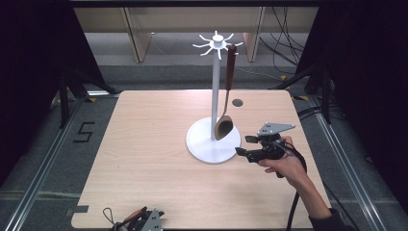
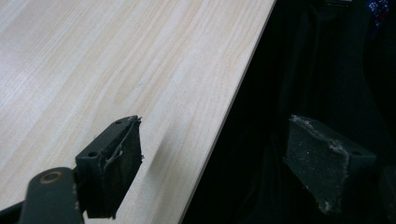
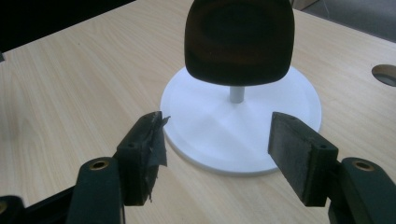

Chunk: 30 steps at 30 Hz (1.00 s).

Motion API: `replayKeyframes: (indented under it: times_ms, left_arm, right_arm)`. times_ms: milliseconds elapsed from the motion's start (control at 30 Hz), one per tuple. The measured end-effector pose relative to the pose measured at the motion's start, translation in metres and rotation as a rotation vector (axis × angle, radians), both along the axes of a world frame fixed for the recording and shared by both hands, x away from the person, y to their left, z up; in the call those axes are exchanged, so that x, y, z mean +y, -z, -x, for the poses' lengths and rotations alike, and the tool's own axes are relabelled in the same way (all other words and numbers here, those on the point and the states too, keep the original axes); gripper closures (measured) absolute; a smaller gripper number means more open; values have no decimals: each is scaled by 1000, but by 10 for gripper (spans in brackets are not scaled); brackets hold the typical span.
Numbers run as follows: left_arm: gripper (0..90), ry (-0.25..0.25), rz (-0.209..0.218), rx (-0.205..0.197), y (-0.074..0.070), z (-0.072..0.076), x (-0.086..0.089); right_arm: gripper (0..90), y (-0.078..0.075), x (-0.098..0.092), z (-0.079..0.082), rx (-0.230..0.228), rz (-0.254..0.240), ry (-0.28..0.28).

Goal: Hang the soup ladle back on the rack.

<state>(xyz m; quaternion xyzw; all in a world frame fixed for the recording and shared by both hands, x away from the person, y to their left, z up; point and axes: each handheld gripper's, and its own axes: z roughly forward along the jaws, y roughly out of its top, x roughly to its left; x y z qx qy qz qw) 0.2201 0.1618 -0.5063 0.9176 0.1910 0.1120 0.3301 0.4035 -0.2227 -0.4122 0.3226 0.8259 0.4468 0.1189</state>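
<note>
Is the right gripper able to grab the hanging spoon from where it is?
Probably yes. The right gripper is open and faces the spoon, which hangs from the white stand just ahead. Nothing lies between them on the table.

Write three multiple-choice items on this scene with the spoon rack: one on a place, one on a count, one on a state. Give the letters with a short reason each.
1. Where is the wooden spoon?
A. Flat on the table
B. Hanging from a hook at the top of the white stand
C. Between the right gripper's jaws

2. How many utensils hang on the stand?
A. One
B. Two
C. Four

3. How do the right gripper jaws stand?
A. Clamped on the spoon bowl
B. Shut on nothing
C. Open, with nothing between them

Answers:
1 B: in the high view the handle runs up to a hook and the bowl dangles above the round base.
2 A: the other hooks are bare.
3 C: the right gripper view shows a wide gap between the pads, short of the base and spoon.
</note>
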Motion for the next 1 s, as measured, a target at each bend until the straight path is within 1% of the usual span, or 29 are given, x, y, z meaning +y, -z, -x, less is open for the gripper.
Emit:
replayKeyframes:
  times_ms: [33,67,100,233,267,300,333,367,400,433,500,533,567,600,667,700,733,767,800,833,867,900,933,967,1000]
  left_arm:
    - [181,1,-1,0,0,0,0]
    - [181,2,-2,0,0,0,0]
    - [181,3,-1,1,0,0,0]
    - [181,1,-1,0,0,1,0]
    - [181,0,-1,0,0,0,0]
    - [180,-1,1,0,0,0,0]
    - [181,1,0,0,0,0,0]
    - [181,2,-1,0,0,0,0]
    - [181,2,-2,0,0,0,0]
    - [181,1,-2,1,0,0,0]
    - [181,-1,0,0,0,0,0]
    - [181,-3,1,0,0,0,0]
    - [180,-2,0,0,0,0,0]
    - [181,-2,-1,0,0,0,0]
    - [181,1,-4,0,0,0,0]
    - [181,1,-4,-1,0,0,0]
    - [181,0,-5,-1,0,0,0]
    - [181,0,-6,-1,0,0,0]
    - [181,8,-9,-5,0,-1,0]
    - [180,7,-10,-3,0,-1,0]
    - [181,8,-11,-3,0,-1,0]
    - [181,7,-10,-4,0,-1,0]
    - [181,8,-10,-4,0,-1,0]
    - [181,8,-10,-4,0,-1,0]
    - [180,8,-10,-4,0,-1,0]
  right_arm:
    - [366,1,0,0,-3,-3,2]
    - [367,1,0,1,9,5,-8]
    - [366,2,0,1,-1,4,-2]
    - [365,5,0,6,23,7,-9]
    - [364,6,1,7,19,5,-4]
    - [362,6,-1,6,5,20,-20]
    - [361,7,1,9,21,9,-6]
    - [357,8,0,8,7,23,-21]
    - [354,9,1,10,14,13,-15]
    - [350,9,-1,10,0,28,-32]
    - [348,9,0,13,-2,18,-19]
    - [348,9,-1,14,-11,16,-24]
    - [348,10,-1,16,-32,14,-22]
    - [346,10,-2,17,-25,8,-23]
    - [343,12,-4,19,-30,12,-43]
    - [342,13,-4,22,-19,7,-34]
    - [339,14,-5,25,-2,7,-35]
    - [338,16,-6,26,-10,9,-39]
    - [337,17,-7,28,-9,11,-31]
    - [336,18,-7,32,2,1,-25]
    - [334,20,-8,33,-1,4,-38]
    - [331,21,-8,35,7,6,-43]
    - [327,23,-8,37,2,13,-48]
    - [327,25,-8,39,-1,10,-54]
    - [327,26,-8,41,4,14,-57]
